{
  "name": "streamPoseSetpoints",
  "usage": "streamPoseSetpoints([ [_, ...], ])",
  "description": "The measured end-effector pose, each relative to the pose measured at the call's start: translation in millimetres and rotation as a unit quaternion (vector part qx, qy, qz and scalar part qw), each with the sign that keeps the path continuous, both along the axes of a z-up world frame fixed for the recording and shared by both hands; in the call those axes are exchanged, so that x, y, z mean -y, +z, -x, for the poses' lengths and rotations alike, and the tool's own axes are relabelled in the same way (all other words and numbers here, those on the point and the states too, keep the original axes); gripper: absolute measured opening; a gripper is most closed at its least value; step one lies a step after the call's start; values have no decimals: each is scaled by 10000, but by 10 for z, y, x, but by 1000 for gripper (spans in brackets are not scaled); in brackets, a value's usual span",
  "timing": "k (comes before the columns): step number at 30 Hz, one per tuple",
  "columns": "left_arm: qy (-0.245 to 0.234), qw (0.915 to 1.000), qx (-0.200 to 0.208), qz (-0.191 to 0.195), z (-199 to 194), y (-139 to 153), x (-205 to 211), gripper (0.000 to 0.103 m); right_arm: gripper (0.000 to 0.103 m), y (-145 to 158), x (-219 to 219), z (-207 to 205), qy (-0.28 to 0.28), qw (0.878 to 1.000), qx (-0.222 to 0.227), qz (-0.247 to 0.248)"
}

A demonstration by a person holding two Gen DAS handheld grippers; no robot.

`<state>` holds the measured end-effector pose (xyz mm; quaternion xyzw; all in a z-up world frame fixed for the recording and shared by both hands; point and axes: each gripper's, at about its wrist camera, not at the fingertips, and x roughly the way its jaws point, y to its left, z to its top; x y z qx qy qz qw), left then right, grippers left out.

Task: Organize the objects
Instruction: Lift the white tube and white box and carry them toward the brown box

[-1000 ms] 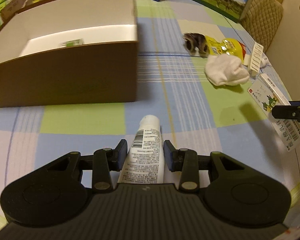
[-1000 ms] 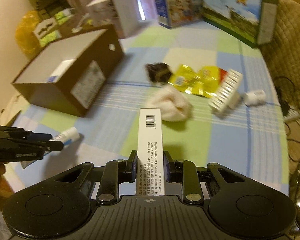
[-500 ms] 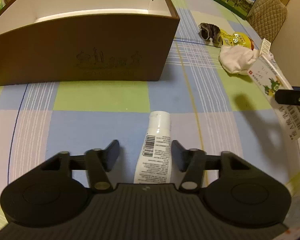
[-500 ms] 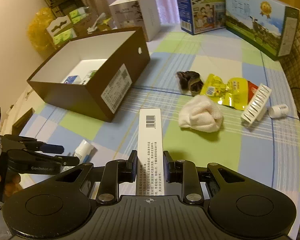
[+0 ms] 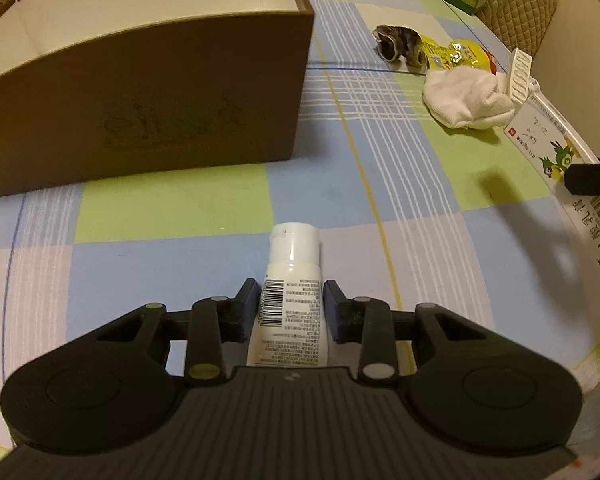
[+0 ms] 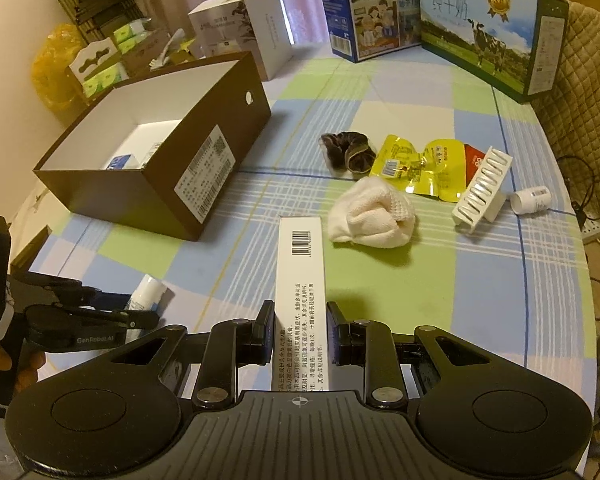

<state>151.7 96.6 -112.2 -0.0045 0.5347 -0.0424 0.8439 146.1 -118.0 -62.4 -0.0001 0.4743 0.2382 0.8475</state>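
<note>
Fingers of my left gripper [image 5: 290, 306] stand on either side of the white tube [image 5: 290, 312], which lies flat on the desk [image 5: 172, 264] with its long axis along them, cap forward; whether they grip it I cannot tell. My right gripper [image 6: 300, 330] pinches the long white carton [image 6: 302, 292], also lengthwise. The brown box [image 5: 148, 92] fills the upper left of the left view, nearer that gripper, so I judge the tube goes in first.

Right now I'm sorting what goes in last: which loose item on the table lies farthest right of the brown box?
The small white bottle, lying on its side beyond the white comb-like holder; sock, yellow pouch and dark scrunchie sit closer to the brown box.
</note>
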Motion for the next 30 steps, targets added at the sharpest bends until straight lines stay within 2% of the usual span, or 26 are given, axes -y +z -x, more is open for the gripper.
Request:
streamPoseSetpoints([
  [8, 245, 9986, 462, -77, 130, 347, -281, 29, 23, 71, -177, -58, 236, 9995, 103, -155],
  [20, 875, 9891, 1185, -36, 277, 1013, -873, 29, 23, 371, -847, -242, 790, 9936, 429, -689],
  [30, 1133, 9817, 1523, -140, 37, 1479, -1458, 29, 23, 568, -1484, -544, 864, 9887, 609, -1059],
])
